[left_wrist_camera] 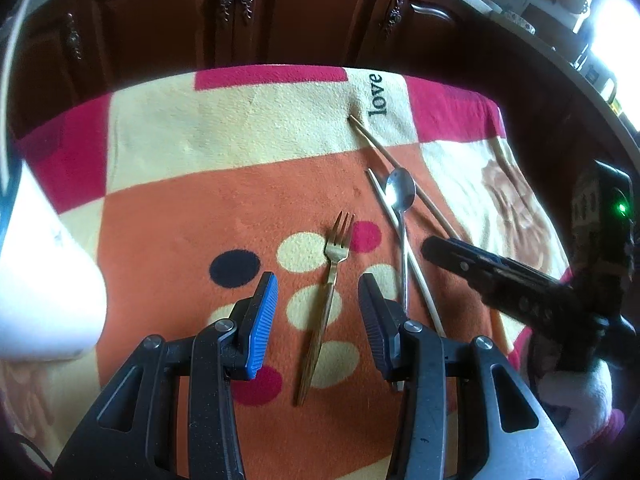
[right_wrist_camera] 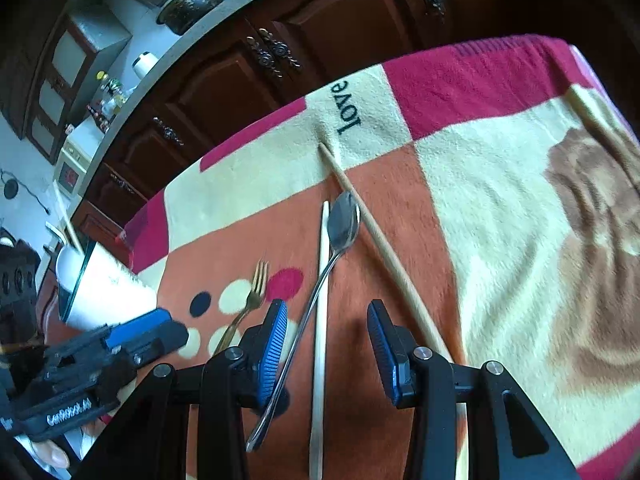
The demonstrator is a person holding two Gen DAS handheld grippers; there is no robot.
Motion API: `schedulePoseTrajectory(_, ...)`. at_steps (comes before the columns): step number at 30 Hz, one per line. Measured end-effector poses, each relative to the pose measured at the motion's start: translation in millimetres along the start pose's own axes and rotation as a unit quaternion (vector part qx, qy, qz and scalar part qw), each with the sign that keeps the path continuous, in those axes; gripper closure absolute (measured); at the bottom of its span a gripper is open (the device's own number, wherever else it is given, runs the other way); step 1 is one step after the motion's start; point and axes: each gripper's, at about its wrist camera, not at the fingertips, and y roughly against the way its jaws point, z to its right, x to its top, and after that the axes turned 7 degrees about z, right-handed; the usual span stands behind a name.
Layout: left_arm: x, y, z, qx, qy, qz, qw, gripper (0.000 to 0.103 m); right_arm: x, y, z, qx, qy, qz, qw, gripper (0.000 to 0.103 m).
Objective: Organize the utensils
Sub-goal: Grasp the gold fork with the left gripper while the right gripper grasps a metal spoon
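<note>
Utensils lie loose on the blanketed surface (left_wrist_camera: 192,128): fork (left_wrist_camera: 329,292) between the left claw's (left_wrist_camera: 318,312) parted jaws; spoon (right_wrist_camera: 320,280) under the right claw (right_wrist_camera: 327,350) (empty, apart). Thin, stiff, slippery; pinch mid-handle.

The blanket (left_wrist_camera: 208,208) is a patchwork of cream, magenta-red and orange blocks; its orange block carries cream, magenta and one black dot, and the word "love" is printed in black on a cream block at twelve o'clock. A tan, brown-shaded figure fills the cream block at three o'clock in the right wrist view. The fork (left_wrist_camera: 326,296) is gold with a brownish, wood-toned handle. The spoon (right_wrist_camera: 320,280) is shiny silver. One chopstick (right_wrist_camera: 320,320) is pale cream, the other chopstick (right_wrist_camera: 380,248) light tan. The cup (left_wrist_camera: 44,280) at nine o'clock is white. The cabinets (left_wrist_camera: 160,20) are dark reddish brown.
</note>
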Motion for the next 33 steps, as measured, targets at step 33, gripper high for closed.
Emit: schedulePoseTrajectory(33,40.1,-77.7,-6.8,-0.081,-0.019,-0.044,0.9956,0.091,43.0,-40.5,36.4,0.1,-0.03,-0.012,0.994,0.063)
